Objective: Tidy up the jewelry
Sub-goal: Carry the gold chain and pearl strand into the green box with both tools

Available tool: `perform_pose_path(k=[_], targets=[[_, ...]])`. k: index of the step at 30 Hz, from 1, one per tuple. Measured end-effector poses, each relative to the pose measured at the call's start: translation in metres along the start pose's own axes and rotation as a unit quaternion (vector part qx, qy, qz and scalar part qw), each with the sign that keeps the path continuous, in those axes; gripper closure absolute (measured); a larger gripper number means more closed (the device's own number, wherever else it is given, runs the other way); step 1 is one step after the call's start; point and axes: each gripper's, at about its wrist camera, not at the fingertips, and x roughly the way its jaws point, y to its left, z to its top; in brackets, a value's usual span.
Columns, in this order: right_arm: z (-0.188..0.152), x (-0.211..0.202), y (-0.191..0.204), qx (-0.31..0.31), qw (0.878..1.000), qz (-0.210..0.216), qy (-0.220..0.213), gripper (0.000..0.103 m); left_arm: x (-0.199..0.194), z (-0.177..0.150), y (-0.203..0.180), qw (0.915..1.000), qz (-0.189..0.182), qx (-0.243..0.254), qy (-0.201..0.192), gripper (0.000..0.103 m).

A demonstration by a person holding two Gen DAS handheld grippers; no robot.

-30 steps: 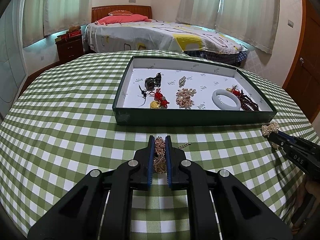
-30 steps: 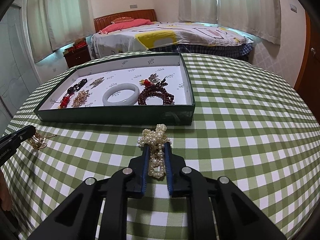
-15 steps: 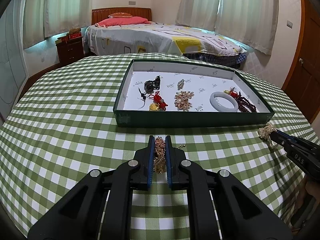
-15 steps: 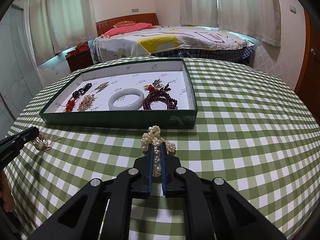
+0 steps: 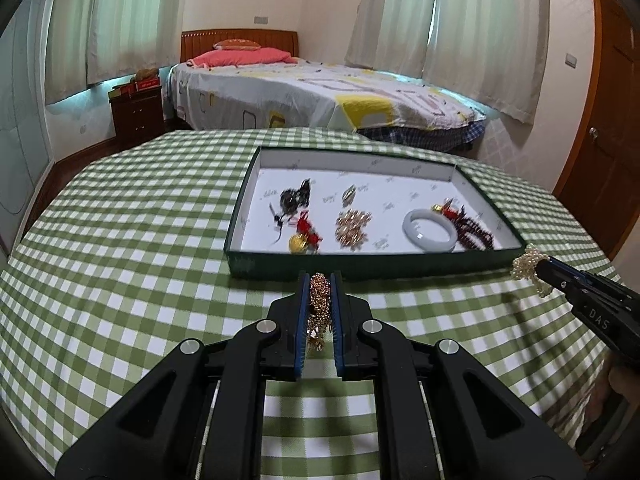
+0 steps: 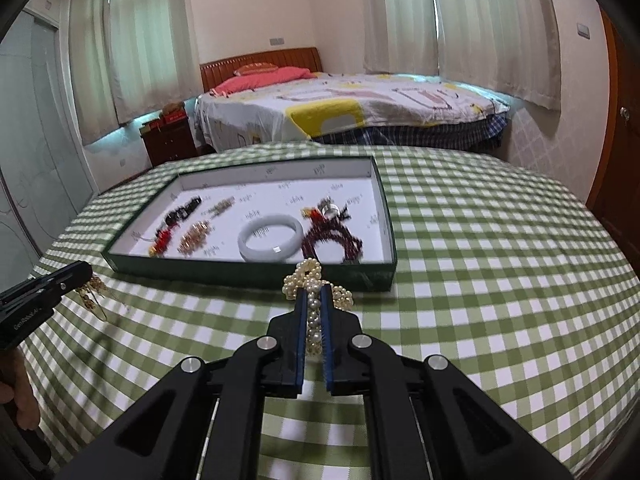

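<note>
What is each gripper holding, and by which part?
Left gripper pinches the gold chain mid-bunch. Right gripper pinches the pearl strand mid-length, loops bunched past the tips.

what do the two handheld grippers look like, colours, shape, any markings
Both the left gripper and the right gripper are matte black, with angular linkage arms joined by round silver pivot pins. Each has two flat fingers lined with blue pads. Seen side-on, the right one carries white letters "DAS"; the left's white lettering is too small to read.

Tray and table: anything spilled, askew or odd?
Nothing stands out. The green tray sits flat on the checked tablecloth, its pieces inside. The gold chain and pearl strand are held in the grippers.
</note>
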Motion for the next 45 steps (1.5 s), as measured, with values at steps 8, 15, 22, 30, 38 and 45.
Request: perform_pose_path(k=[8,15,22,30,38,45], targets=[[0.031,-0.007,0.012,-0.008,0.999,0.014,-0.035,0.096,-0.009,0.037,-0.019,0.999,-0.026,0.004,-0.036,0.092],[0.074,0.004,0.02,-0.015,0.997,0.023,-0.072,0.096,0.009,0.084,-0.045,0.9964,-0.047,0.018,-0.069,0.092],[0.106,0.032,0.017,-0.012,0.995,0.026,-0.092,0.096,0.048,0.117,-0.07,0.9946,-0.056,0.03,-0.081,0.092],[0.121,0.092,0.004,-0.004,0.998,0.022,-0.064,0.096,0.125,0.128,-0.076,0.9982,-0.038,0.023,-0.04,0.092],[0.116,0.146,-0.007,-0.002,1.0,0.007,-0.003,0.096,0.189,0.122,-0.068,0.9993,-0.008,0.011,0.036,0.092],[0.117,0.163,-0.004,-0.006,0.999,0.003,0.046,0.096,0.205,0.12,-0.068,0.9971,0.012,0.016,0.074,0.092]])
